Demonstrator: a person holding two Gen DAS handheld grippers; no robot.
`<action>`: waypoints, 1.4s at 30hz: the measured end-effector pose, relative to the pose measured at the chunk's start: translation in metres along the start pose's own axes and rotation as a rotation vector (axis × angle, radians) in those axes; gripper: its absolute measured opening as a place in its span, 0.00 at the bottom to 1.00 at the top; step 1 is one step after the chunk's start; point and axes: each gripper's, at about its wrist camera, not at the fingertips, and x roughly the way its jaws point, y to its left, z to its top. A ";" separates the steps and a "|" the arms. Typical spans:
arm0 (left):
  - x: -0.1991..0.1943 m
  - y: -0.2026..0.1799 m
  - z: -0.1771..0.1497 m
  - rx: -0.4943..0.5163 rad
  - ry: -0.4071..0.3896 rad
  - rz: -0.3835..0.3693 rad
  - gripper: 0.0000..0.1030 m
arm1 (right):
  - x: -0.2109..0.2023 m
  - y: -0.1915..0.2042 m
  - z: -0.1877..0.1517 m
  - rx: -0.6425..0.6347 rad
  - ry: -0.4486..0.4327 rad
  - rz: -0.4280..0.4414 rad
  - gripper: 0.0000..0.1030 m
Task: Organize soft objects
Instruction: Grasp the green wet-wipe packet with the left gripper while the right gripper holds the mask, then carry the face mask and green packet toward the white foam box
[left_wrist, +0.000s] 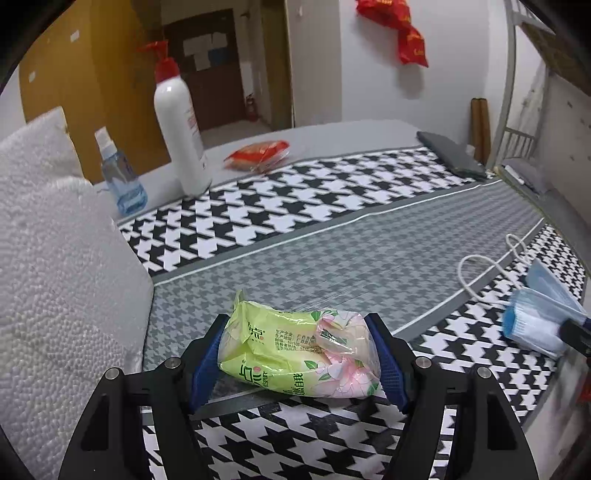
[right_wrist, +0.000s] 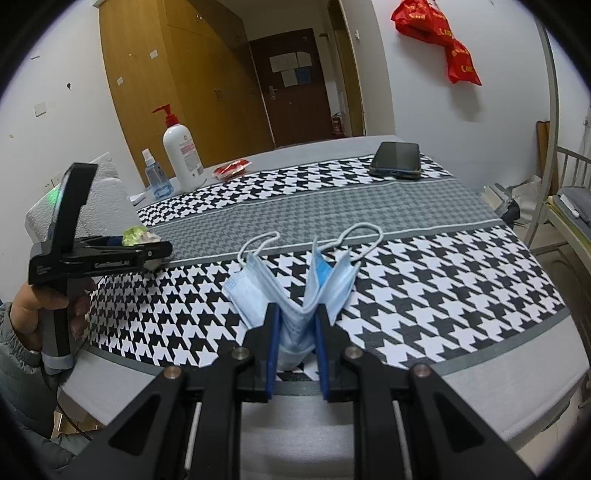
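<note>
Plainly, little writing can be read: the tissue pack carries green Chinese characters and small print too fine to make out, and the red lettering on the white pump bottle is blurred. The left gripper clamps that soft, crinkly plastic pack between its blue ribbed pads, low at 6 o'clock in the left wrist view, just above the houndstooth cloth. The right gripper is closed narrowly on a folded stack of pale blue pleated face masks, whose white ear loops lie on the cloth toward 12 o'clock. At 10 o'clock a clear blue spray bottle stands beside the pump bottle. A dark phone lies flat at 1 o'clock, and a bumpy white paper towel roll sits at 9 o'clock.
</note>
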 end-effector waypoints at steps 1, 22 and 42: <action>-0.003 -0.001 0.001 0.002 -0.006 -0.006 0.71 | -0.001 0.001 0.001 0.000 -0.001 -0.002 0.20; -0.072 -0.010 -0.009 0.040 -0.161 -0.047 0.71 | -0.032 0.021 0.019 -0.026 -0.072 -0.002 0.20; -0.106 0.003 -0.023 0.008 -0.235 -0.040 0.71 | -0.048 0.049 0.029 -0.081 -0.110 0.013 0.20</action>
